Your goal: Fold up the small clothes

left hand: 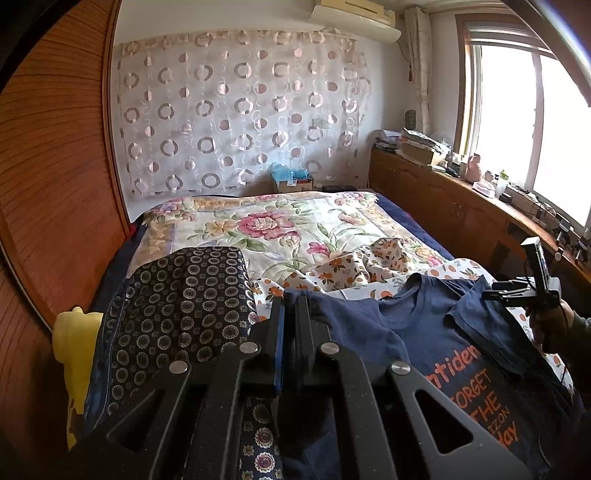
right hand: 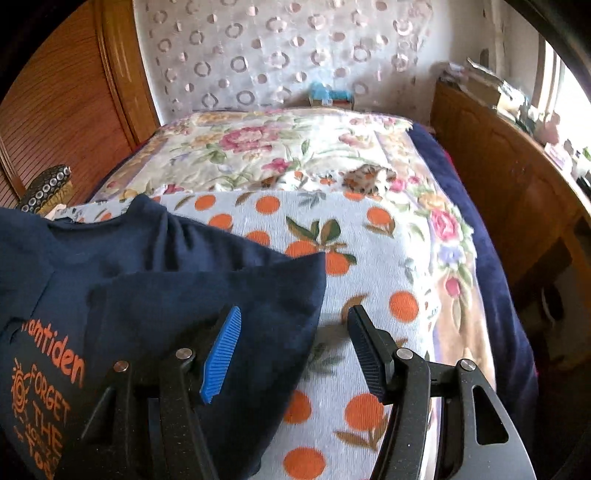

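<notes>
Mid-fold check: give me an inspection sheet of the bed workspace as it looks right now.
Surface: bed with a floral quilt; an orange-print cloth is spread over its near end.
Job's things: navy T-shirt with orange lettering lies on the orange-print cloth, its right side folded over the front.
Clutter: a dark patterned garment and something yellow at the left of the bed.
Grippers: left tongs shut, navy fabric at their tips, grip unclear; right tongs open over the shirt's folded edge, nothing between them.
Cables: thin wires on the windowsill.
Surroundings: wooden wardrobe, circle-print curtain, cluttered sill, air conditioner.
</notes>
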Demonstrator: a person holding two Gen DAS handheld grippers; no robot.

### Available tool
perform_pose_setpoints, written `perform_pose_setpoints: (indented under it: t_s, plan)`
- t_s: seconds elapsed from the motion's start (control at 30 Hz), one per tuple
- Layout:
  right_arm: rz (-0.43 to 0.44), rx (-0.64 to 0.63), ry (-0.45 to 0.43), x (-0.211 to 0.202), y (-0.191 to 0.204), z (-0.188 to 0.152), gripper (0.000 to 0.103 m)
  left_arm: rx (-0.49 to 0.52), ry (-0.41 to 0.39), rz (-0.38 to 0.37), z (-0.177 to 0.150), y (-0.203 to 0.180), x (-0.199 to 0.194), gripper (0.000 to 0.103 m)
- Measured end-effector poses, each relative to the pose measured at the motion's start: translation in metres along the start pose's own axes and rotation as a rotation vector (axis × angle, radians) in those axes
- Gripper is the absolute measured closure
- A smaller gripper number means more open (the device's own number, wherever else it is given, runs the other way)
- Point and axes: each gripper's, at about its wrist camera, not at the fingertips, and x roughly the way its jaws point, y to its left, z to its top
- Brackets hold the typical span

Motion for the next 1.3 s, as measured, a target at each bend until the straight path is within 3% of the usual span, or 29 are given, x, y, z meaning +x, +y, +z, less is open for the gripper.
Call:
perform_pose_setpoints:
  t_s: [0.1, 0.13, 0.17, 0.2, 0.23, 0.37, 0.53, 0.7, 1.03, 1.3]
  plan:
    - [0.017, -0.017, -0.009, 0.005, -0.002, 0.005, 0.041, -0.003, 0.004, -0.014, -0.004, -0.003, -0.005, 0.098]
    - [0.025, -0.033, -0.013, 0.006, 0.0, 0.006, 0.049, -0.002, 0.003, -0.019, -0.005, -0.005, -0.008, 0.098]
    - [0.032, -0.056, -0.021, 0.005, 0.003, 0.005, 0.077, 0.0, -0.001, -0.025, -0.007, -0.008, -0.012, 0.098]
    - [0.057, -0.07, -0.019, 0.006, 0.003, 0.004, 0.09, -0.002, -0.005, -0.036, -0.01, -0.01, -0.017, 0.098]
    - [0.085, -0.071, -0.014, 0.004, 0.003, 0.003, 0.095, -0.005, -0.009, -0.046, -0.013, -0.012, -0.023, 0.098]
    - [0.119, -0.068, -0.108, -0.028, 0.009, -0.004, 0.097, -0.011, -0.023, -0.066, -0.025, -0.016, -0.046, 0.098]
    - [0.151, -0.085, -0.248, -0.096, 0.015, -0.025, 0.097, -0.017, -0.05, -0.06, -0.041, -0.017, -0.079, 0.098]
    - [0.174, -0.099, -0.32, -0.156, 0.012, -0.069, 0.097, -0.046, -0.058, -0.036, -0.071, -0.012, -0.111, 0.098]
    - [0.165, -0.109, -0.305, -0.218, -0.002, -0.169, 0.097, -0.186, -0.05, -0.051, -0.135, 0.009, -0.163, 0.098]
    - [0.142, -0.109, -0.295, -0.256, 0.002, -0.173, 0.097, -0.147, -0.073, -0.022, -0.143, 0.001, -0.194, 0.098]
